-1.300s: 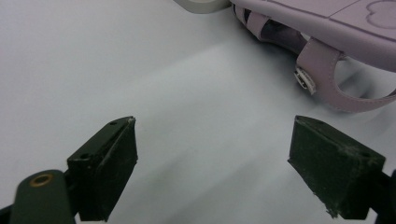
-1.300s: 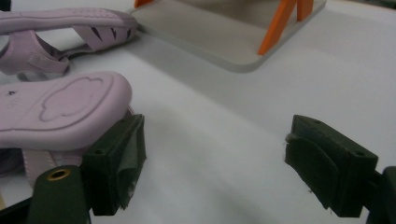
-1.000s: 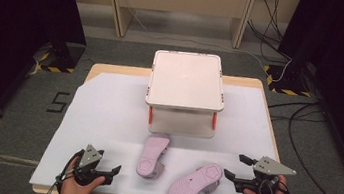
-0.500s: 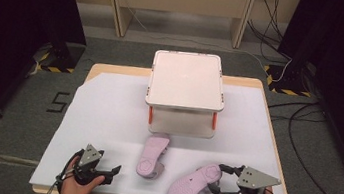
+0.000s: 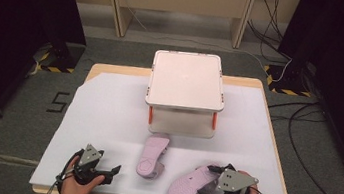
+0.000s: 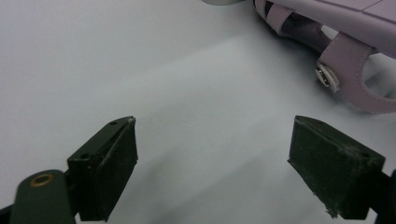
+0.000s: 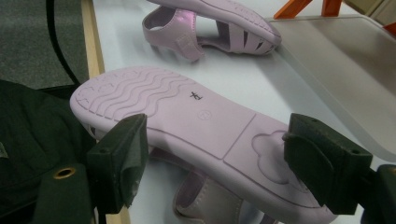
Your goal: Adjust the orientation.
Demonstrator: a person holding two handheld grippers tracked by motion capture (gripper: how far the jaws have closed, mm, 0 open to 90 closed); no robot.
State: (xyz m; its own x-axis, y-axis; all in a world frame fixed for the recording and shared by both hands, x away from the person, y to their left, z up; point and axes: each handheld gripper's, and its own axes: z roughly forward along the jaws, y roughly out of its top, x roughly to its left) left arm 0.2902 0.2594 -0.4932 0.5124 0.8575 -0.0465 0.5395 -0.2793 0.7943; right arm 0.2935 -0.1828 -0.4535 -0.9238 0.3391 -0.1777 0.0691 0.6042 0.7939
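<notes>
My right hand-held gripper, its jaws just widened, straddles the upturned lilac rubber sandal at the lower right of the high view without pinching. A skewed closure could flip it off the worktop edge. My left hand-held gripper is released.

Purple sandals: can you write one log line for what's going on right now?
right gripper: open, jaws astride near sandal, sole-up | left gripper: open, empty | far sandal: on table, untouched | rack: empty
</notes>
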